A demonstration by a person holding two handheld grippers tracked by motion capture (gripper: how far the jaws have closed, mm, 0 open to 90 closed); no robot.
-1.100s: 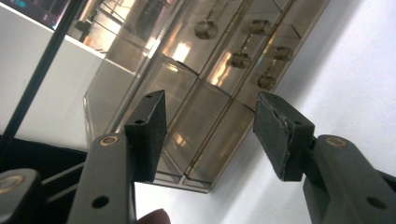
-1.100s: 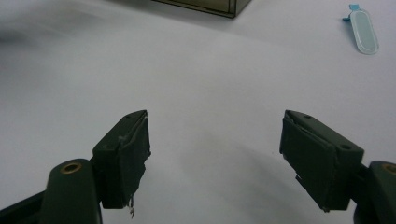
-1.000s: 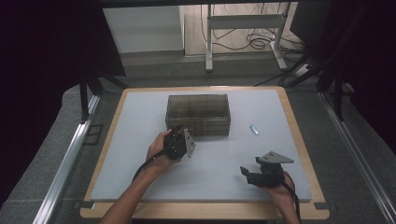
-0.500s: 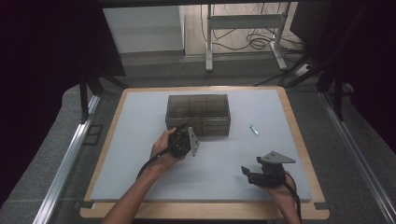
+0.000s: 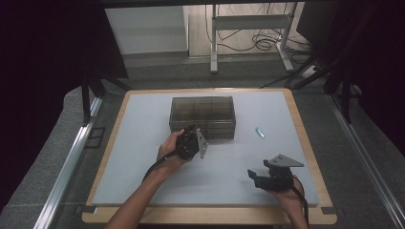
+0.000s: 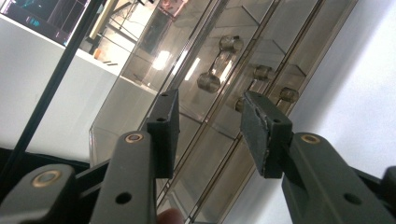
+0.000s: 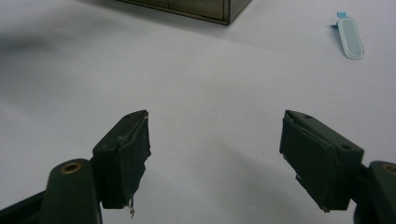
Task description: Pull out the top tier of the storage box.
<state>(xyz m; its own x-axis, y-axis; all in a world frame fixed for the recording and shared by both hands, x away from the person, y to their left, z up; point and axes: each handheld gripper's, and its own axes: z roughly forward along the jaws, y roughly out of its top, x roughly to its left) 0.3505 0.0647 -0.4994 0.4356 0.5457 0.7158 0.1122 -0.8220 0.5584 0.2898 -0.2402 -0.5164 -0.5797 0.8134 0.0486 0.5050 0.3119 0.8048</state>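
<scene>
From above, the left gripper point(image 5: 191, 141) sits right at the front face of the smoky drawer box point(image 5: 203, 110) on the white mat point(image 5: 143, 143); the right gripper point(image 5: 258, 177) rests near the mat's front edge. Along the left gripper point(image 6: 210, 126), its jaws stand partly apart, empty, facing the box's small knobs point(image 6: 208, 82). The right gripper point(image 7: 215, 154) gapes wide, empty, with a small pale blue piece point(image 7: 350, 38) beyond

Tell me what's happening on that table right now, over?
Left gripper open, jaws up at the smoky drawer box front, near a knob. Right gripper open, idle over bare mat. Small blue piece lies right of box, clear of both.
</scene>
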